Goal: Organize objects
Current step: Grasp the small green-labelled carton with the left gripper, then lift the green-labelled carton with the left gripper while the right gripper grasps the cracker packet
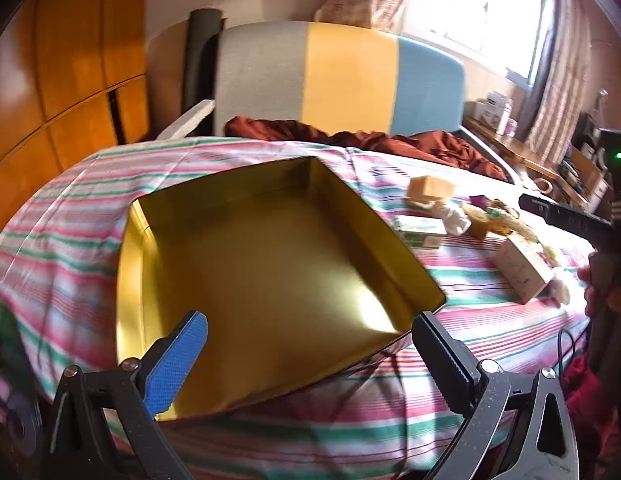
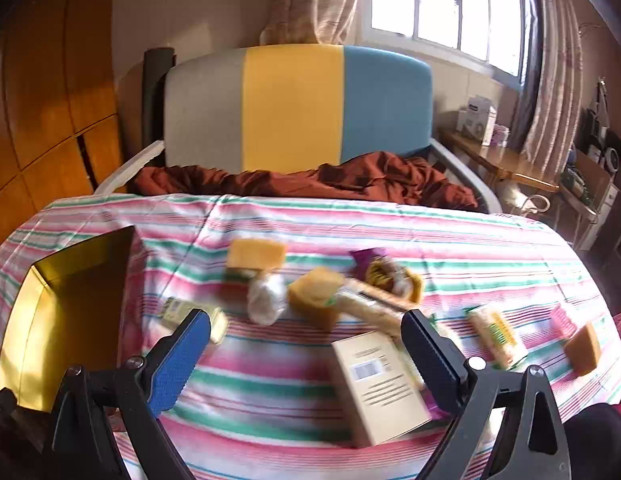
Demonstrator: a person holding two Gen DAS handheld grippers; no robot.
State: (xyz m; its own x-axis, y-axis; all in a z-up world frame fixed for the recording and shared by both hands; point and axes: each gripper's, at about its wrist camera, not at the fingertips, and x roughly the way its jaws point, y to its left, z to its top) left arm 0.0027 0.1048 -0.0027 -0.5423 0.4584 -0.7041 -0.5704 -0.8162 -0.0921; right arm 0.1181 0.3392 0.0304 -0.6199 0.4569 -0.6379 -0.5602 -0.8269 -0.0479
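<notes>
The gold tin [image 1: 270, 264] lies open on the striped bedspread [image 1: 70, 216], filling the middle of the left wrist view, and nothing is in it. In the right wrist view the same tin sits at about 9 o'clock, well apart from the scattered items. So the organizing looks barely begun: by my reading, everything remains to be put away.

The loose things are spread over the bedspread from centre toward 3 o'clock in the right wrist view. A white box with a barcode [image 2: 380, 384] lies nearest, at about 5 o'clock of centre. Beyond it are a yellow sponge-like block [image 2: 256, 254], a crumpled clear wrapper [image 2: 266, 296], another yellow-brown block [image 2: 316, 296] touching a long pale packet [image 2: 374, 308], a purple-and-yellow packet [image 2: 384, 272], a small green-and-white carton [image 2: 190, 314], a green-printed packet [image 2: 496, 338] and an orange block [image 2: 584, 348] at 3 o'clock. The picture is blurred, so finer labels cannot be read.

The right hand-held gripper [image 2: 306, 344] is spread wide, holding nothing; the barcode box appears between its jaws but below them, not touched as far as I can tell. The left hand-held gripper [image 1: 310, 344] is likewise wide apart and empty, poised over the tin's near edge, its right finger close to the near right corner; contact cannot be judged.
</notes>
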